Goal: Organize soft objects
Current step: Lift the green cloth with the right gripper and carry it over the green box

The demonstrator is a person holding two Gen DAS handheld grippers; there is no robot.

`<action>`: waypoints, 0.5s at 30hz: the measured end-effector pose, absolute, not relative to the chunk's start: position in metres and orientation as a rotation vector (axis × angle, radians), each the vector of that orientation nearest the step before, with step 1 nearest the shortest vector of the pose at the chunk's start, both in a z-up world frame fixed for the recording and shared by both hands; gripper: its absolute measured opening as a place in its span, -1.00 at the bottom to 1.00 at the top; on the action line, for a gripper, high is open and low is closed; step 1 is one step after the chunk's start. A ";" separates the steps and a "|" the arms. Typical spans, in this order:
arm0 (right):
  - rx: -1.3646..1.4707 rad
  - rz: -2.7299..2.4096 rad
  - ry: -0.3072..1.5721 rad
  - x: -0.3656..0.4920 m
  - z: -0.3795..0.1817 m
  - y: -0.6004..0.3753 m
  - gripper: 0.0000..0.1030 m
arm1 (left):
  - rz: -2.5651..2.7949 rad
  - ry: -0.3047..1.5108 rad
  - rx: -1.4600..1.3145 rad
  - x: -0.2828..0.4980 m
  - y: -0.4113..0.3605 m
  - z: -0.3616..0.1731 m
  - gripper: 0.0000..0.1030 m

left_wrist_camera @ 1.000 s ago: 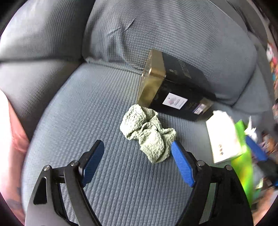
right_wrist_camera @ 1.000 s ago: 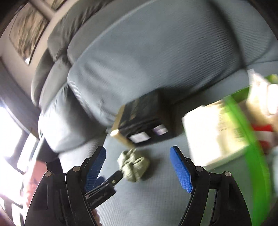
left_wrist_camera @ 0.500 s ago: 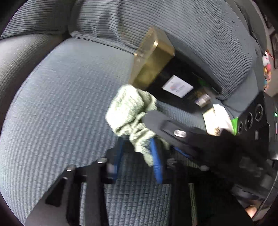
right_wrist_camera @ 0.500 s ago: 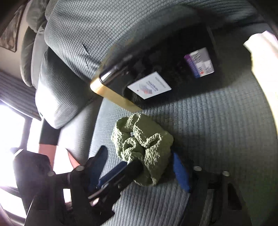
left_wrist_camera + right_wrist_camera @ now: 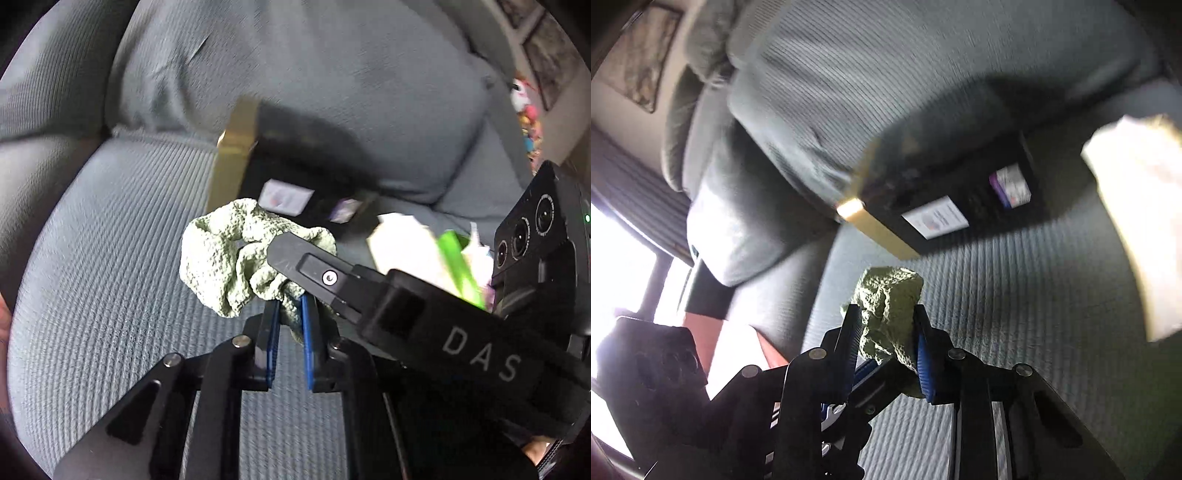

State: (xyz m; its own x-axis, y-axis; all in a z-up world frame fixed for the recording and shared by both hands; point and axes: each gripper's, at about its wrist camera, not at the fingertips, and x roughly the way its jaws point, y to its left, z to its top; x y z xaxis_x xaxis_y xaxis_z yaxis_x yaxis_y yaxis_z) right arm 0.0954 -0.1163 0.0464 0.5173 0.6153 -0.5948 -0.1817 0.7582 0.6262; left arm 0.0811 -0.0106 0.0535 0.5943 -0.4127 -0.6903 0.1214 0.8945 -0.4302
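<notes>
both claws grip the green cloth (image 5: 221, 258) above the sofa seat (image 5: 110, 258): left claw (image 5: 290, 314) pinches one fold, right claw (image 5: 888, 332) clamps the bunch. draw them apart slowly; keep clear of the black box (image 5: 295, 162).

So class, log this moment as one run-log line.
left gripper: shut on green cloth | right gripper: shut on green cloth | box: behind, on sofa
</notes>
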 end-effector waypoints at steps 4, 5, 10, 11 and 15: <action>0.514 0.499 0.822 0.071 0.074 -0.128 -0.40 | -0.371 0.807 -0.310 0.060 -0.025 0.080 -0.87; 0.506 0.495 0.791 0.063 0.083 -0.133 -0.40 | -0.386 0.785 -0.297 0.054 -0.028 0.088 -0.87; 0.441 0.465 0.708 0.038 0.116 -0.147 -0.40 | -0.444 0.689 -0.254 0.033 -0.045 0.115 -0.86; 0.426 0.462 0.685 0.032 0.123 -0.151 -0.40 | -0.450 0.674 -0.246 0.031 -0.046 0.117 -0.86; 0.402 0.447 0.648 0.019 0.137 -0.162 -0.40 | -0.483 0.633 -0.208 0.020 -0.058 0.130 -0.86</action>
